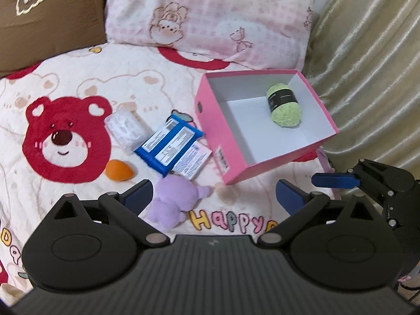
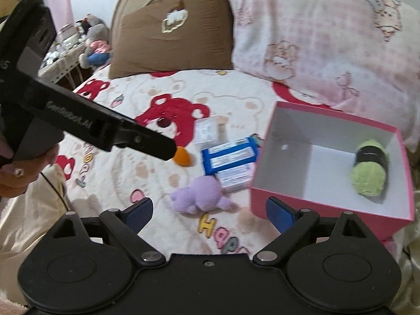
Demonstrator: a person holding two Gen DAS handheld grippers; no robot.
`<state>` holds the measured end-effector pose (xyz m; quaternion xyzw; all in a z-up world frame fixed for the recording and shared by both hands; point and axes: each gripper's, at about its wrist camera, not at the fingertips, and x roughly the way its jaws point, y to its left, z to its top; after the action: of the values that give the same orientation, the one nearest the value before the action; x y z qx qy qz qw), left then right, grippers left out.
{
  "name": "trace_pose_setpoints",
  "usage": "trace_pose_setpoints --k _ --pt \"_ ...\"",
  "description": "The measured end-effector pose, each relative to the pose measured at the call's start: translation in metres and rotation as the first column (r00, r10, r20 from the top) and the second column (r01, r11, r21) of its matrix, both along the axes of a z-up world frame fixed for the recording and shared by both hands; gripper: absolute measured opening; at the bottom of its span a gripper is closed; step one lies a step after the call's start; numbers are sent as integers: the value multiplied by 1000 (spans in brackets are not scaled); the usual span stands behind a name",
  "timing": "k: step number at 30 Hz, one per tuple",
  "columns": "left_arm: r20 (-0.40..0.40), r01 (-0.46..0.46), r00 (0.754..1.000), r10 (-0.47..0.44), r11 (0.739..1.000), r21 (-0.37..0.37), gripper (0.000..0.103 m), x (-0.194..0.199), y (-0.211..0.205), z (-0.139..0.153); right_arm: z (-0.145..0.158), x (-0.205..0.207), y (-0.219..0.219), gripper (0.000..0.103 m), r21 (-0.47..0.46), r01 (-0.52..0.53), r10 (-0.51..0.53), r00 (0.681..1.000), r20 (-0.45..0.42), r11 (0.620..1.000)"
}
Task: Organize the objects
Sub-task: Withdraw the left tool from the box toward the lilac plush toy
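A pink box [image 1: 218,136] [image 2: 273,199] lies open on the bear-print bedspread with a ball of green yarn [image 1: 284,107] [image 2: 370,173] inside. Left of the box lie a blue package [image 1: 170,144] [image 2: 228,157], a white-and-blue packet [image 1: 193,161], a clear packet [image 1: 126,128] [image 2: 207,131] and an orange sponge [image 1: 120,170] [image 2: 182,156]. A purple plush toy [image 1: 173,202] [image 2: 202,194] lies nearest to me. My left gripper [image 1: 215,194] is open above the plush, holding nothing. My right gripper [image 2: 210,210] is open and empty too, just short of the plush and the box corner.
A brown pillow [image 1: 47,18] and a pink checked pillow [image 1: 210,18] lean at the head of the bed. Shiny beige fabric [image 1: 367,65] runs along the right side. A hand [image 2: 15,176] holds the left gripper's black frame [image 2: 105,128]. A cluttered bedside stand [image 2: 78,44] sits far left.
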<state>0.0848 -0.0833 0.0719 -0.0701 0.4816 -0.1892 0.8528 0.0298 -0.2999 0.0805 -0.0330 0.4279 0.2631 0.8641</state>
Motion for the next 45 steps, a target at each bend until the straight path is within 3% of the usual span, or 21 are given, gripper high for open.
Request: trace_pose_setpoints --k 7,11,20,24,28,32,36,45 --pt "-11 -46 999 45 998 -39 101 -7 23 -28 -12 -1 28 95 -11 -86 86 996 15 996" --pt "39 -58 998 59 998 -22 101 -13 26 -42 -23 -1 44 95 -33 -136 137 990 38 990" --pt "14 -90 996 91 993 -73 100 -14 38 -79 -55 7 56 95 -19 -158 158 985 64 987" --pt "-112 -156 984 138 973 -170 100 -7 51 -102 -74 15 63 94 -25 -169 170 984 48 985" --pt "-104 -186 980 173 973 -134 100 -6 52 -116 -88 23 70 94 -48 -182 184 982 47 982" --pt "-128 -208 973 190 966 -150 99 -9 49 -132 -100 29 73 94 -61 -168 172 983 64 984" --pt "-109 -236 968 225 967 -97 99 -13 47 -143 -118 31 72 94 -75 -155 159 986 54 985" --pt "-57 -249 968 244 962 -109 97 -20 39 -163 -138 29 78 93 -143 -177 195 973 123 974"
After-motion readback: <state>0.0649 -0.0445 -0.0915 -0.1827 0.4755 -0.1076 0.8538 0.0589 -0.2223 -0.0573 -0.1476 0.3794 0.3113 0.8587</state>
